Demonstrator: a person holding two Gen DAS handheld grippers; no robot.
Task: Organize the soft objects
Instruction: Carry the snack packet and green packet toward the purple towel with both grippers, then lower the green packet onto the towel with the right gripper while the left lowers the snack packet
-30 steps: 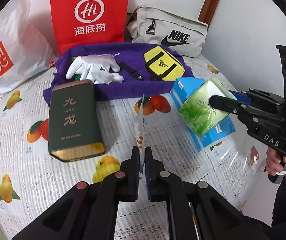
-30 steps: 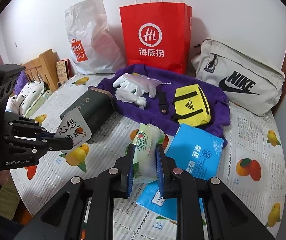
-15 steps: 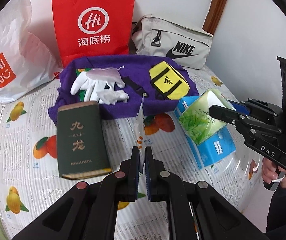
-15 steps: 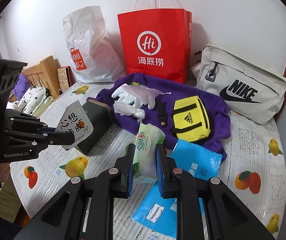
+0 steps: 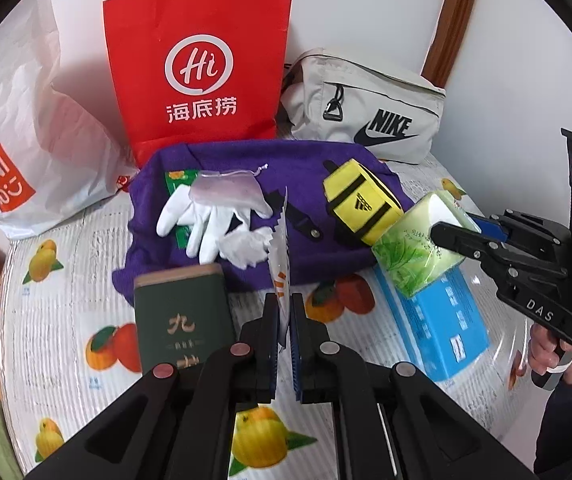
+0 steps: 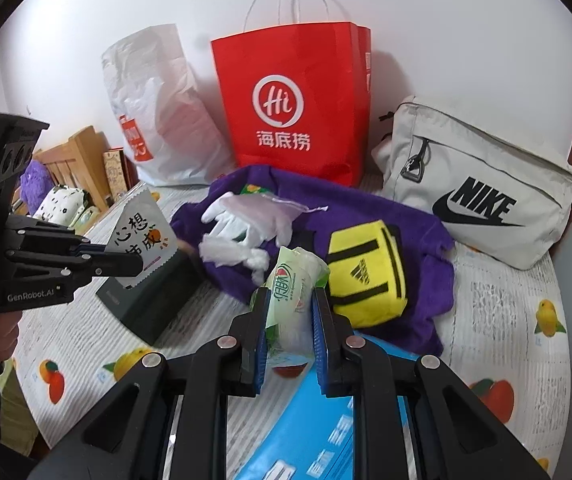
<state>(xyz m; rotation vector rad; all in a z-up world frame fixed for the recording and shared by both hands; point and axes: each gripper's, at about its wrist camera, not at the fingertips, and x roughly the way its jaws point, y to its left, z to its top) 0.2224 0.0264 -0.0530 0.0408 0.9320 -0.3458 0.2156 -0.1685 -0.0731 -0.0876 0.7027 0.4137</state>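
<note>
The left hand-held gripper (image 5: pixel 284 322) is clamped on a thin white sachet (image 5: pixel 279 264), held on edge above the dark green tin (image 5: pixel 181 320). Farther right, the right hand-held gripper (image 6: pixel 289 322) is clamped on a green tissue pack (image 6: pixel 292 296), held above the blue pack (image 5: pixel 438 324) and the fruit-print desk (image 5: pixel 65 280), just before the purple towel (image 5: pixel 225 160) bearing white gloves (image 5: pixel 213 224).

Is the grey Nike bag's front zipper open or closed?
Closed. On the Nike bag the zipper line runs unbroken, with no gap, and its metal pull hangs at one end.

Both views are bright, evenly lit and sharp. Fisheye bending grows outward, with black corners from twelve through six o'clock. Shadows stay soft.
</note>
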